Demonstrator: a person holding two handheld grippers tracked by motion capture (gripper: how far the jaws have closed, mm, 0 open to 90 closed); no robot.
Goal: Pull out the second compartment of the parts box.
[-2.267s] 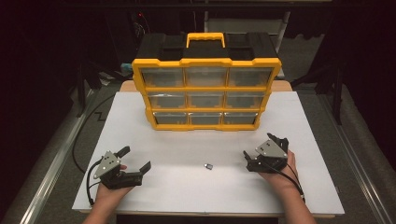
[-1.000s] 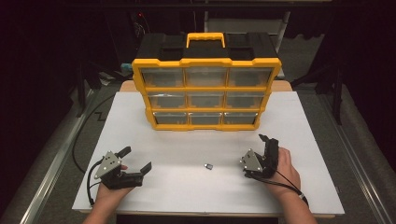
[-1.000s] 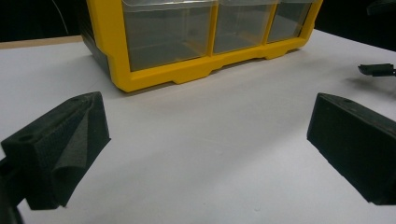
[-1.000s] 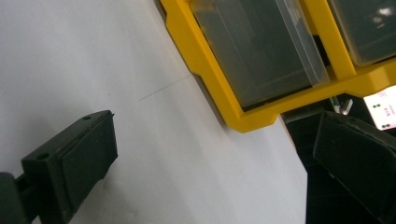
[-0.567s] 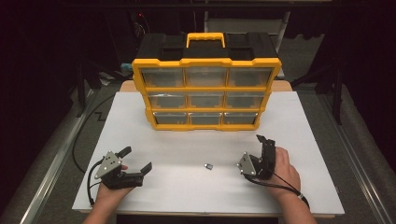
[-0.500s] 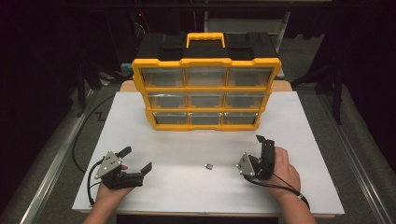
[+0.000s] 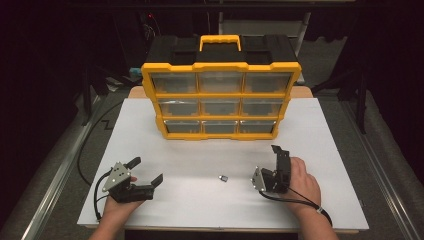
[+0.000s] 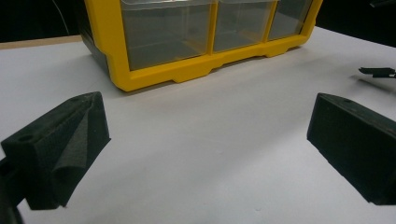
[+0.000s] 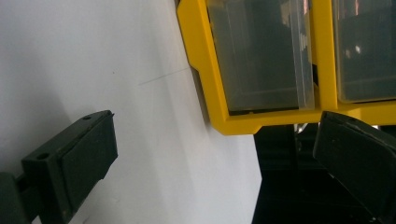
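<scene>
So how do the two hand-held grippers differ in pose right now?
The left hand-held gripper lies flat, jaws side by side, while the right hand-held gripper is rolled on edge, jaws stacked. The right one sits nearer the small metal part. Both are open and empty.

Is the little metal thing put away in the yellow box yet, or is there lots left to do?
Hardly anything looks done. The small metal part lies loose on the white table, touched by neither gripper. The right gripper, open and turned on its side, sits closest to it; the left gripper rests open. Every drawer of the yellow organizer looks shut. Probably left: pick up the part, open a drawer, drop it in.
</scene>
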